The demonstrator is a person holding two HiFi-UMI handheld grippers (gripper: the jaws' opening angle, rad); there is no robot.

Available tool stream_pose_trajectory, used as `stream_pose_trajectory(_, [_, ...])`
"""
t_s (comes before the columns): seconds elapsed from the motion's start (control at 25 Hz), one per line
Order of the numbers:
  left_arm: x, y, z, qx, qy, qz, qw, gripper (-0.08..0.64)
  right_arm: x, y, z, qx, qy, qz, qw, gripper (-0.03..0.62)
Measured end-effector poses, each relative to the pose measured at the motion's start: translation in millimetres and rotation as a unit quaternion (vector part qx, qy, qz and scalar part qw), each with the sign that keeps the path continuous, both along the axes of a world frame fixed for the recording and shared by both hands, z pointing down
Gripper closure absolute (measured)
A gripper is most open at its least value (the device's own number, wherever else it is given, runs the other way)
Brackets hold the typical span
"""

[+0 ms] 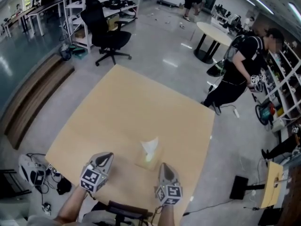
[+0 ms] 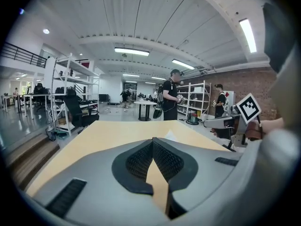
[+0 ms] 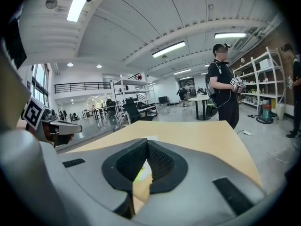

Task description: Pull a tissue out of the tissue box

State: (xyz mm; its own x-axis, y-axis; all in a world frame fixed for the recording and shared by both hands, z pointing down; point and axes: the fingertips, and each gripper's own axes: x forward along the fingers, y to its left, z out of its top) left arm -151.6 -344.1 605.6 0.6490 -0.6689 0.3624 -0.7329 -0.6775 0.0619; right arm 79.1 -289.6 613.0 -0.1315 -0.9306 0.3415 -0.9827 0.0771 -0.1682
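Observation:
A tan tissue box [image 1: 148, 158] stands on the light wooden table [image 1: 127, 107] near its front edge, with a white tissue [image 1: 150, 146] sticking up from its top. My left gripper [image 1: 107, 155] is just left of the box, jaws shut and empty. My right gripper [image 1: 164, 165] is just right of it, also shut on nothing. In the left gripper view the jaws [image 2: 153, 140] meet at their tips, and the tissue [image 2: 172, 135] peeks over them. In the right gripper view the shut jaws [image 3: 146, 141] hide most of the box [image 3: 139, 174].
A person in black [image 1: 240, 72] stands past the table's right corner. A black office chair [image 1: 109, 36] and white shelving [image 1: 80, 8] are beyond the far edge, and a round table [image 1: 214, 33] is further back. Cables and gear [image 1: 37, 171] lie on the floor at left.

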Motion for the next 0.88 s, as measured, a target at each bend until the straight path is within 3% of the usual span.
stream_pose_trajectory(0.36, [0.3,-8.4,20.6,-0.033,-0.006,0.0,0.9995,0.554,-6.1,-15.0,19.4,-0.034,0.003,-0.006,0.999,0.581])
stream_pose_trajectory(0.8, [1.3,-7.4,27.2,-0.04,-0.009,0.006,0.9991,0.554,-29.7,-46.7,39.4,-0.049,0.024,-0.056,0.997,0.58])
stream_pose_trajectory(0.88, [1.4,-6.2,28.0,-0.041,-0.008,0.006,0.9991,0.554,-32.2,-52.1,45.8,-0.054,0.025,-0.069,0.996,0.555])
